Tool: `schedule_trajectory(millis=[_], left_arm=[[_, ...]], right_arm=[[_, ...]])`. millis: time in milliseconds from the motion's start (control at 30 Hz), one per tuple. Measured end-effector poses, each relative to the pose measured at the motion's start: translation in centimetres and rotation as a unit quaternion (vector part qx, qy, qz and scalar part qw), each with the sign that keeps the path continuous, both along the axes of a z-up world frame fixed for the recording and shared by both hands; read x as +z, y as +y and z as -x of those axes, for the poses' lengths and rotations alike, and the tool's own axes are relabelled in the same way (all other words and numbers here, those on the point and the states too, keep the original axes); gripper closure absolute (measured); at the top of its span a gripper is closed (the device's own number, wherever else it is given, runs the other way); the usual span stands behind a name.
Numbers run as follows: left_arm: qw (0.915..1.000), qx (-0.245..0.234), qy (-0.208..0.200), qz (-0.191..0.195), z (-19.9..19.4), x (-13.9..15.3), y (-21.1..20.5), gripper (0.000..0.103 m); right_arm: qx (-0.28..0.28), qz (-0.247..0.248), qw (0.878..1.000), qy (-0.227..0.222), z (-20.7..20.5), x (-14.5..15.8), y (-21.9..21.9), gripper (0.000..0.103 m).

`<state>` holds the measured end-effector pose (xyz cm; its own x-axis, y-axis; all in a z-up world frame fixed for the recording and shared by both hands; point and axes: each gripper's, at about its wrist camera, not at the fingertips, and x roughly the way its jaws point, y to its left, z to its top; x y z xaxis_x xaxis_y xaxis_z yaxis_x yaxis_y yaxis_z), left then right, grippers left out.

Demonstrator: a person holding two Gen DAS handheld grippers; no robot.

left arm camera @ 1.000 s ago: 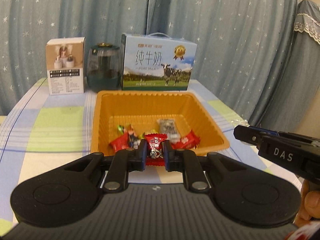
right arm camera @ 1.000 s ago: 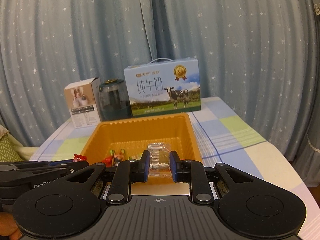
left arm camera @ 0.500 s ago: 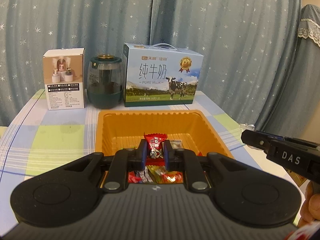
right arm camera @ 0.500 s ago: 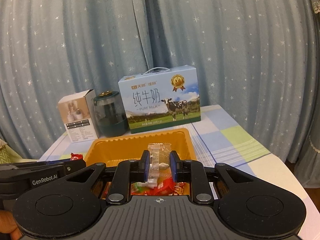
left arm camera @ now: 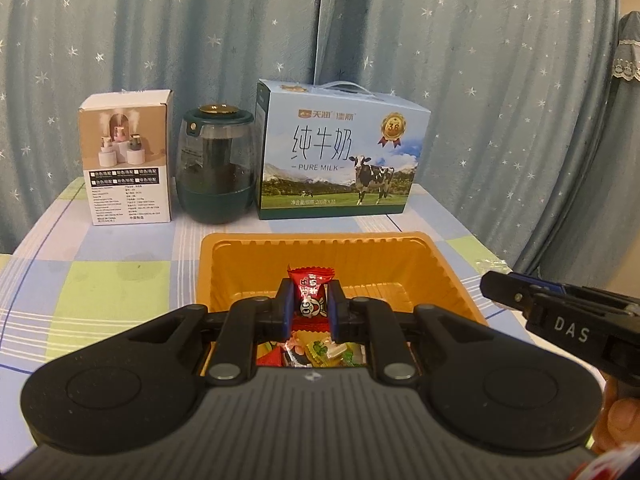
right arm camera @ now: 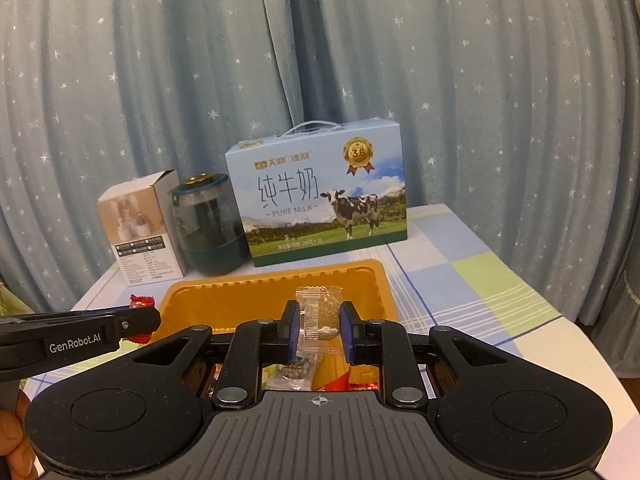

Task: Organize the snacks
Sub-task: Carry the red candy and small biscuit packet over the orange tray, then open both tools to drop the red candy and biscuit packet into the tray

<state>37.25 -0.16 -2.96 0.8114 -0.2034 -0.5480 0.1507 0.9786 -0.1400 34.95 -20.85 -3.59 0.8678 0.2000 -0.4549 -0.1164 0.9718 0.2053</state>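
Your left gripper (left arm camera: 309,309) pinches a red wrapped candy (left arm camera: 311,295); your right gripper (right arm camera: 319,327) clamps a clear plastic snack packet (right arm camera: 319,312). Both hang over the orange plastic tray (left arm camera: 448,280), presumably for dropping in.

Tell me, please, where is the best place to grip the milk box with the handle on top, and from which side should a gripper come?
Probably the thin white handle on the milk box, approached from above: it arches clear of the lid, so two fingers could close across it. The box body looks too wide for these jaws. Both grippers are occupied: the left gripper holds a red candy, the right gripper a clear packet.
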Motion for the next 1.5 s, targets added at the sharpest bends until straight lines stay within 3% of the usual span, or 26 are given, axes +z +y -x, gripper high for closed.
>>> schedule_trajectory(millis=[533,900,933,1033,1500], left_arm=[[0.9995,-0.009,0.029,-0.005,-3.3,-2.4,0.1,0.088],[0.9992,-0.02,0.035,0.005,-4.5,-3.4,-0.2,0.088],[0.9991,-0.022,0.035,0.009,-4.6,-3.4,-0.2,0.087],[0.9994,-0.012,0.029,0.015,-4.6,-3.4,0.1,0.053],[0.9992,0.008,0.031,-0.024,-4.1,-3.0,1.4,0.055]], right_arm=[[-0.004,-0.02,0.999,0.032,-4.0,-1.9,-0.1,0.081],[-0.006,-0.027,0.999,0.044,-4.6,-2.6,0.1,0.081],[-0.008,-0.027,0.999,0.044,-4.6,-2.6,0.1,0.081],[-0.011,-0.027,0.999,0.046,-4.7,-2.7,-0.1,0.081],[-0.011,-0.043,0.998,0.045,-4.6,-2.4,-0.3,0.081]])
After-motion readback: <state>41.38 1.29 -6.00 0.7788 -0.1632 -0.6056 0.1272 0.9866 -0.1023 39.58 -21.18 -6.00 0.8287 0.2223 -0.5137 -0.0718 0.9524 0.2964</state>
